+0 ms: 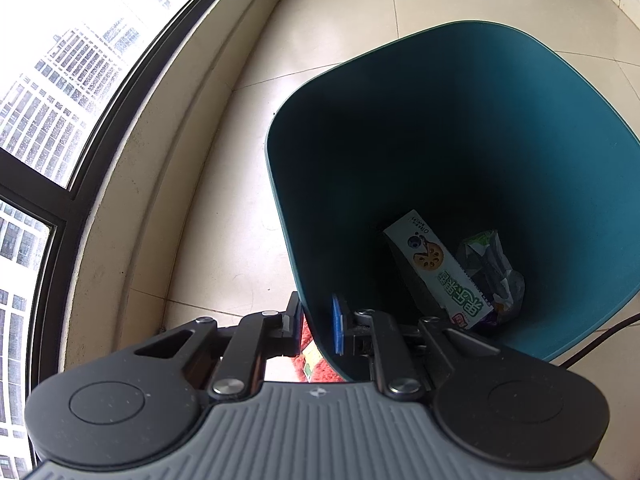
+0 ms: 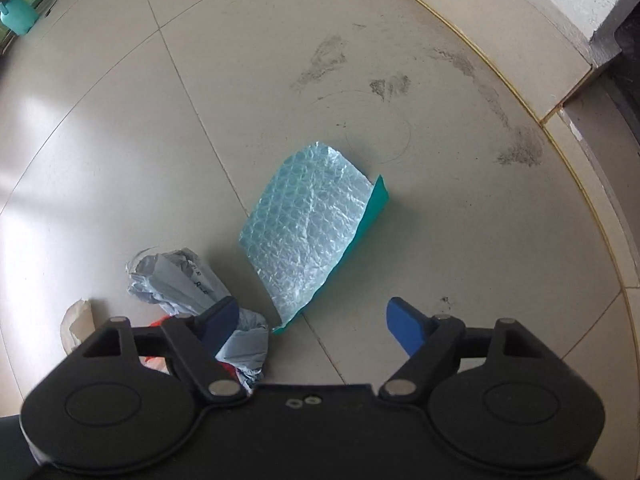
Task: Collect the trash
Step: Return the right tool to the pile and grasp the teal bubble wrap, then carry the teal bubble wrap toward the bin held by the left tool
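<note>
In the left wrist view a teal trash bin (image 1: 592, 128) fills the frame. Inside it lie a white and green biscuit box (image 1: 436, 268) and a crumpled wrapper (image 1: 492, 272). My left gripper (image 1: 320, 326) is shut on the bin's near rim, one finger outside the wall and one inside. In the right wrist view a teal bubble-wrap mailer (image 2: 312, 228) lies on the floor ahead. A crumpled grey plastic bag (image 2: 188, 284) lies at its left, partly under my left finger. My right gripper (image 2: 312, 320) is open and empty, just above the floor before the mailer.
A low ledge (image 1: 160, 168) and window run along the left of the bin. A red patterned item (image 1: 316, 356) shows below the left gripper. A beige scrap (image 2: 76, 320) and something red (image 2: 156, 324) lie by the grey bag. A raised threshold (image 2: 560, 60) curves at the right.
</note>
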`<state>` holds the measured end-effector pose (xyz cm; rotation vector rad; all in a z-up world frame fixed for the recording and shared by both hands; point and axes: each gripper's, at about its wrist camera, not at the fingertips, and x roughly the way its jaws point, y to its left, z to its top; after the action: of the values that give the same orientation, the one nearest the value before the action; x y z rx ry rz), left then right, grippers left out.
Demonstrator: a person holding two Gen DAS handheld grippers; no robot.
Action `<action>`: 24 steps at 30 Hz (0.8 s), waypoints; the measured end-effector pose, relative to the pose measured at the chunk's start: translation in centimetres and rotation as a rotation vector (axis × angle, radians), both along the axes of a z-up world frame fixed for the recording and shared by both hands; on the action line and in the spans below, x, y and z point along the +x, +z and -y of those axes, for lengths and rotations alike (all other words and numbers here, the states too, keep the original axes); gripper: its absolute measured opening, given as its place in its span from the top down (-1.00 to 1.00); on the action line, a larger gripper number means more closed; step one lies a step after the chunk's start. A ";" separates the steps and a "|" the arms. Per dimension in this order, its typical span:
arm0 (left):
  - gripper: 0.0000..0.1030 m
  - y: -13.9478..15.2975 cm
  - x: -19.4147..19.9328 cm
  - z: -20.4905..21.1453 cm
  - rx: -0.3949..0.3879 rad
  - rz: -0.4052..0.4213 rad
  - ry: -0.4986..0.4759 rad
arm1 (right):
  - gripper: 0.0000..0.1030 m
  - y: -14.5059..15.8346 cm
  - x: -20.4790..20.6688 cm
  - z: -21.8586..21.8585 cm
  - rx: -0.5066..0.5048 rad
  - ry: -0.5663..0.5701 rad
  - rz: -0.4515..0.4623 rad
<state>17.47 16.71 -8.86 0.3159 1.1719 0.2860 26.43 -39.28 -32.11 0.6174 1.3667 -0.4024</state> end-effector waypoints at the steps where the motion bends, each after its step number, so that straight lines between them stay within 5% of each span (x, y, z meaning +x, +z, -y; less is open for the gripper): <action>1: 0.73 0.0 0.0 0.0 0.003 -0.002 0.000 | -0.46 -0.6 0.1 -0.1 0.014 -0.014 -0.001; 6: 0.71 -0.4 0.1 0.3 0.019 -0.004 -0.002 | 0.10 -2.9 0.8 -1.5 0.025 -0.028 -0.027; 8: 0.71 -0.5 0.0 0.3 0.021 -0.003 -0.006 | 0.60 -3.4 0.8 -1.8 -0.001 -0.031 -0.043; 12: 0.71 -0.6 0.0 0.4 0.018 0.001 -0.012 | 0.92 -3.1 0.6 -1.8 -0.023 -0.025 -0.039; 24: 0.71 -0.3 -0.2 0.4 0.020 0.010 -0.010 | 0.99 5.1 -0.2 -2.7 -0.103 0.115 0.038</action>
<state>17.23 16.30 -9.14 0.3370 1.1576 0.2902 26.24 -36.54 -27.00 0.4572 1.3300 -0.3643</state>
